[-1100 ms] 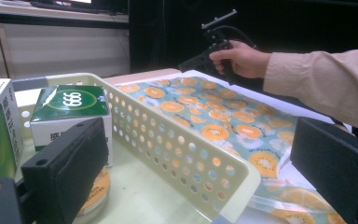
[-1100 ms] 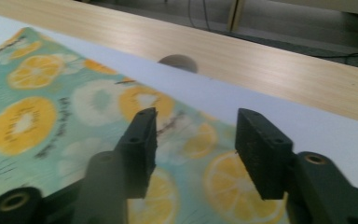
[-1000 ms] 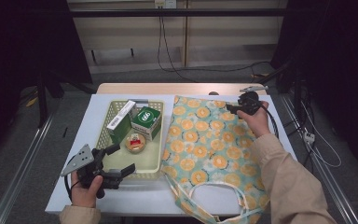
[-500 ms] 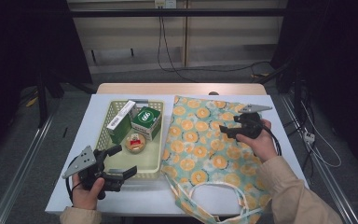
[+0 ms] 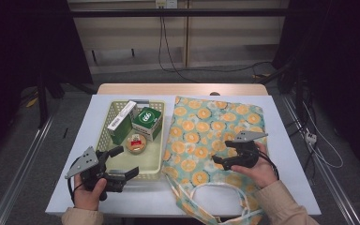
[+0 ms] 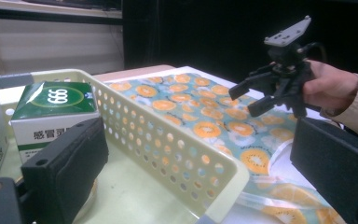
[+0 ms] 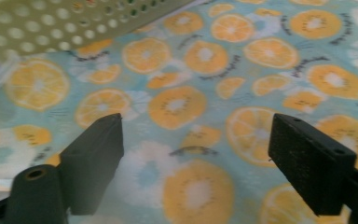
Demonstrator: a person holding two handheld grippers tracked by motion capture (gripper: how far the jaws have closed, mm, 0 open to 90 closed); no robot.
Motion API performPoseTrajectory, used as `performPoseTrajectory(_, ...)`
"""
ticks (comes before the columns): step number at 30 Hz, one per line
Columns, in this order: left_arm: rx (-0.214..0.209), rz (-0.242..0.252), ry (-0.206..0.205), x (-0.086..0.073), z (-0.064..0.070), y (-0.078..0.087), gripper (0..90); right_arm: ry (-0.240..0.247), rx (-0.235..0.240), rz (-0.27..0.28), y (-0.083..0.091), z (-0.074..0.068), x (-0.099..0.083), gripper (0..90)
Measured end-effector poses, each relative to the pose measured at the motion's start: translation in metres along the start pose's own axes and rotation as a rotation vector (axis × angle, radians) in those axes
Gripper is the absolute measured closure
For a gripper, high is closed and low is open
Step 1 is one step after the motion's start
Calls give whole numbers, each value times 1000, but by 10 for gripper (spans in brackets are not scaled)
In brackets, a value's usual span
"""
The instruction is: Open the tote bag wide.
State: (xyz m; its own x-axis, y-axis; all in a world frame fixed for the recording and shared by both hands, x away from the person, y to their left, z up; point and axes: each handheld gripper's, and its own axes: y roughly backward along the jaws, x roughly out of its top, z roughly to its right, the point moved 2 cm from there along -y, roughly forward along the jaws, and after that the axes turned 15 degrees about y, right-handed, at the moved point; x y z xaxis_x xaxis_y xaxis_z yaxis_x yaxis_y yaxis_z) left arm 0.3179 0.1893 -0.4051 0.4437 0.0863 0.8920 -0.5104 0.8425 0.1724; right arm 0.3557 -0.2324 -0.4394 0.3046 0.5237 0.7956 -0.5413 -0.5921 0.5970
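Note:
A fruit-print tote bag (image 5: 215, 126) lies flat on the right half of the white table; its handles (image 5: 206, 197) trail toward the front edge. My right gripper (image 5: 222, 157) hovers open over the bag's lower middle, and the orange-slice print (image 7: 177, 105) shows between its jaws. A pale green perforated basket (image 5: 155, 161) holds a green box (image 5: 146, 121), a white-and-green carton (image 5: 120, 121) and a small round tin (image 5: 136, 143). My left gripper (image 5: 124, 164) is open at the basket's near corner, one jaw over the inside, one outside the rim (image 6: 177, 149).
The white table (image 5: 272, 154) has bare surface to the right of the bag and along the front left. A wooden board (image 5: 183, 89) borders the far edge. Cables hang on the wall behind and lie on the floor at right.
My right gripper has come from the bag's far right corner toward me, down to the bag's lower middle. My left gripper has stayed by the basket's near corner.

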Motion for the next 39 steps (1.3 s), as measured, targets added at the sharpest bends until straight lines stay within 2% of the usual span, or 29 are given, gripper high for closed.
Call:
performPoseTrajectory(3, 0, 3, -1, 0, 1, 0, 37, -3, 65, 16, 1, -8, 1, 239)
performPoseTrajectory(5, -2, 7, -2, 1, 0, 2, 37, -2, 78, 24, 1, -13, 1, 283)
performPoseTrajectory(8, 2, 17, 18, 1, -3, 3, 37, 45, 116, 12, -1, -24, -2, 379)
performPoseTrajectory(10, 6, 16, 19, 0, -3, 3, 37, 73, 120, 14, -2, -29, -4, 416)
performPoseTrajectory(12, 2, 13, 17, 0, -2, 2, 37, 104, 142, 37, -2, -35, -5, 470)
performPoseTrajectory(14, 1, 6, 10, 0, -2, 1, 37, 116, 148, 33, -3, -37, -7, 479)
performPoseTrajectory(16, 0, 8, 9, 0, -1, 1, 37, 120, 180, 15, -5, -42, -9, 477)
performPoseTrajectory(19, 0, 9, 10, 0, -1, 1, 37, 130, 202, -6, -7, -50, -12, 473)
performPoseTrajectory(23, 2, 5, 16, -1, -2, 1, 37, 178, 239, -36, -14, -61, -15, 451)
performPoseTrajectory(26, 0, 7, 8, 0, -1, 1, 37, 202, 249, -41, -17, -63, -16, 445)
performPoseTrajectory(30, 3, 5, 16, -1, -2, 1, 37, 223, 241, -64, -21, -64, -18, 479)
performPoseTrajectory(33, 4, 5, 14, -1, -2, 1, 37, 239, 221, -61, -22, -64, -17, 576)
performPoseTrajectory(34, 3, 6, 11, -1, -2, 1, 37, 239, 221, -61, -22, -64, -17, 576)
performPoseTrajectory(39, 3, 3, 12, -1, -1, -1, 37, 220, 238, -46, -25, -63, -17, 781)
